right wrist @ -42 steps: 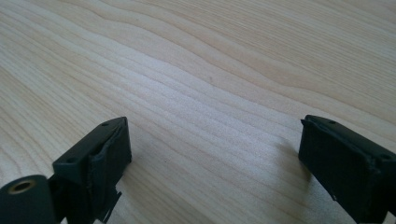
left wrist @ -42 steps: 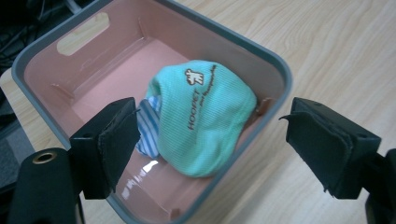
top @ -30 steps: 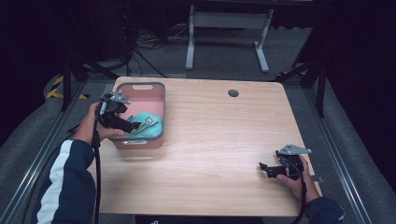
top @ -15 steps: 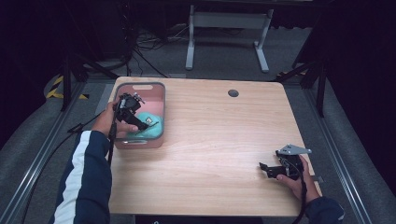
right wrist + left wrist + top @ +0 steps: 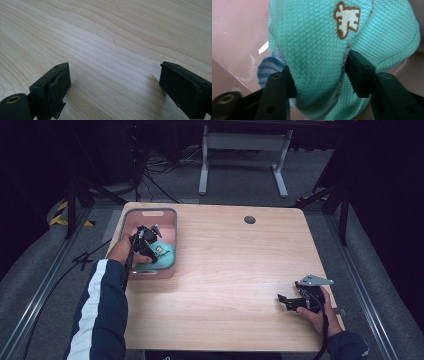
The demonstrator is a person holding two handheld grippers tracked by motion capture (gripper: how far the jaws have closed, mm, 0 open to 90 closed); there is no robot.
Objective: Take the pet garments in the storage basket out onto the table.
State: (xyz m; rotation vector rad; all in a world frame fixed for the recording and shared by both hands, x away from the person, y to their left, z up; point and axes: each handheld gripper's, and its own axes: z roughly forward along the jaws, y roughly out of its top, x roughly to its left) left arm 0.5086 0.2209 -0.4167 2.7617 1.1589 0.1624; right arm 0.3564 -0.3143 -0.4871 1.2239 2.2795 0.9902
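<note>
A teal knitted cloth (image 5: 164,254) with a small brown-and-white animal patch lies in the pink bin (image 5: 150,212) at the table's left. My left gripper (image 5: 149,249) reaches down into the bin. In the left gripper view the teal cloth (image 5: 317,37) bulges up between the jaws, and the left gripper (image 5: 319,75) is shut on a fold of it. Under it peeks a blue striped cloth (image 5: 265,68). My right gripper (image 5: 285,301) rests low over the table's front right, and in its own view the right gripper (image 5: 113,75) is open over bare wood.
The wooden table (image 5: 240,265) has a dark round hole (image 5: 250,219) near its far edge. A sleeve with a white stripe (image 5: 97,310) comes in at the lower left. Beyond the table stand a metal frame (image 5: 240,150) and floor cables.
My left gripper has moved from the bin's left rim into the bin and down onto the teal cloth. The right gripper has stayed put.
</note>
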